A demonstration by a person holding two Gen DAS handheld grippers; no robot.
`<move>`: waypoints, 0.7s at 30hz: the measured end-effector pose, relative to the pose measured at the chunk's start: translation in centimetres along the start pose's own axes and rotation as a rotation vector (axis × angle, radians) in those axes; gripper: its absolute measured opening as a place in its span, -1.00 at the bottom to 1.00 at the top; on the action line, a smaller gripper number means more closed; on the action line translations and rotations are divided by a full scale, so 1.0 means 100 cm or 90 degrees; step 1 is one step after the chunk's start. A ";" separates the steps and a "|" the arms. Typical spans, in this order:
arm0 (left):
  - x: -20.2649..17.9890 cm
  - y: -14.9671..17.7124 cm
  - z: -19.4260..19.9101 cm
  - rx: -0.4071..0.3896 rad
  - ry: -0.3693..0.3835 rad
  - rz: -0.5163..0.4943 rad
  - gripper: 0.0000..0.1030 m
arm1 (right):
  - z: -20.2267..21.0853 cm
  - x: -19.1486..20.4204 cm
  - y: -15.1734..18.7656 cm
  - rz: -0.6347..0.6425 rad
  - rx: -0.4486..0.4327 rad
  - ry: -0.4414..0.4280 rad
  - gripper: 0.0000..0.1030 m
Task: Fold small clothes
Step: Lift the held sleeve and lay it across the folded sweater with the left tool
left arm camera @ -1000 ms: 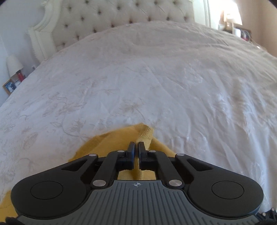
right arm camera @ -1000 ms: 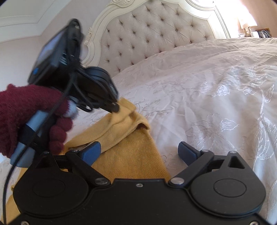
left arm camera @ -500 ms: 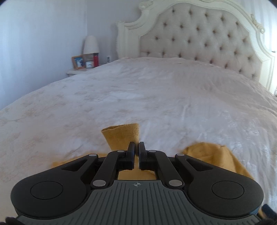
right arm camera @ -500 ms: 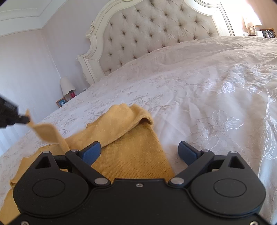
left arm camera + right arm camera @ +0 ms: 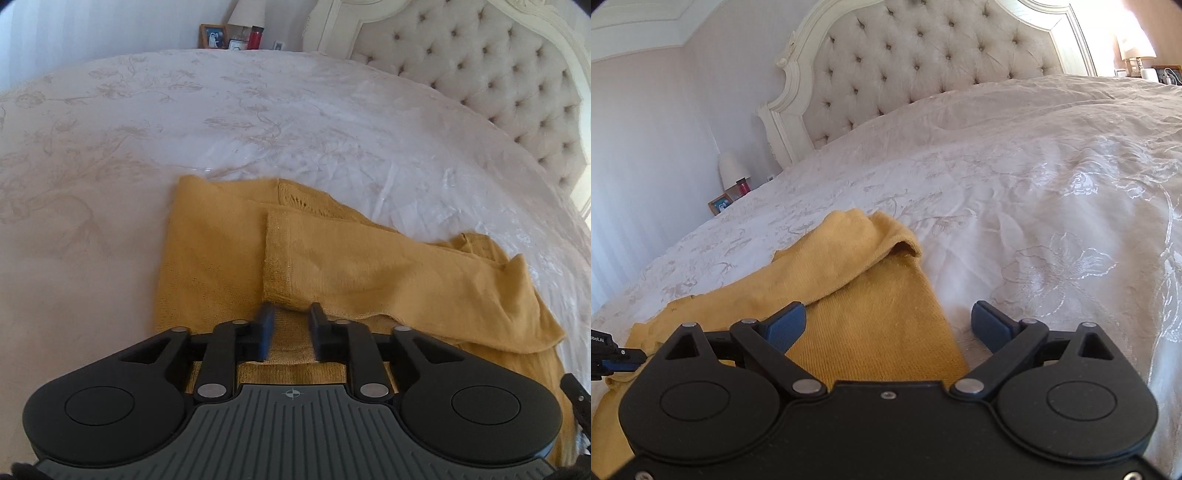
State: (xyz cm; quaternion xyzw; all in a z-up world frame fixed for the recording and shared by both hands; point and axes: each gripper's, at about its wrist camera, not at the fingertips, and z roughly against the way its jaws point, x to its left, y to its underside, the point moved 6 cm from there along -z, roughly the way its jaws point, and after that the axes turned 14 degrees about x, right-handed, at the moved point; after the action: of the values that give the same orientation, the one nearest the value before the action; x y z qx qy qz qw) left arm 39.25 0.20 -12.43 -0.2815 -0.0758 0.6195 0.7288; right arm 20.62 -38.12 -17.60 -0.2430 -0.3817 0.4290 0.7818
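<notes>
Lying on the white embroidered bedspread [image 5: 295, 110] is a mustard-yellow knit garment [image 5: 221, 240], one sleeve [image 5: 369, 266] folded across its body. The left tongs [image 5: 290, 323] hover low over the sleeve's cuff end with a modest gap between their blue pads, gripping nothing. The right tongs [image 5: 888, 325] are spread wide above the garment's right edge, likewise holding nothing. Behind the bed stands a tufted headboard [image 5: 923, 66], and a lamp [image 5: 731, 170] sits beside it.
</notes>
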 end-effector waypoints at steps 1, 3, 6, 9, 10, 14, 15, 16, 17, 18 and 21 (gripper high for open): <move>0.001 -0.001 -0.001 -0.005 0.012 0.001 -0.34 | 0.000 0.000 0.000 0.000 0.000 0.001 0.88; -0.001 -0.005 -0.002 -0.010 0.016 -0.002 -0.26 | 0.000 0.000 0.000 0.001 0.001 0.002 0.88; -0.006 -0.016 -0.006 -0.017 0.012 -0.016 -0.08 | 0.000 0.001 -0.001 0.004 0.003 0.003 0.88; -0.006 -0.027 -0.018 0.000 0.002 -0.004 -0.05 | -0.001 0.002 -0.001 0.005 0.004 0.004 0.88; -0.006 -0.030 -0.021 0.002 0.005 0.005 -0.02 | -0.001 0.002 -0.001 0.005 0.004 0.004 0.88; -0.007 -0.039 -0.035 0.031 0.002 0.026 -0.92 | -0.002 0.003 0.000 0.007 0.006 0.004 0.88; -0.013 -0.043 -0.033 0.037 0.007 0.017 -0.89 | -0.002 0.003 0.000 0.007 0.006 0.004 0.88; -0.022 -0.048 -0.030 0.035 0.020 0.008 -0.89 | -0.002 0.003 -0.001 0.007 0.006 0.004 0.88; -0.031 -0.053 -0.024 0.024 0.031 -0.001 -0.89 | -0.002 0.003 -0.001 0.006 0.006 0.004 0.88; -0.043 -0.059 -0.015 0.009 0.046 -0.011 -0.89 | -0.002 0.003 -0.001 0.006 0.006 0.004 0.88; -0.087 -0.086 0.018 -0.036 0.105 -0.033 -0.89 | -0.002 0.003 0.000 0.007 0.006 0.004 0.88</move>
State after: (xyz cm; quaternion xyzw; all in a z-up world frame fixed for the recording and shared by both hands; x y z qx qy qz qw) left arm 43.88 -8.13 -4.56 -0.3498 -0.0404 0.5726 0.7404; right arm 20.95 -37.86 -17.57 -0.2427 -0.3755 0.4341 0.7821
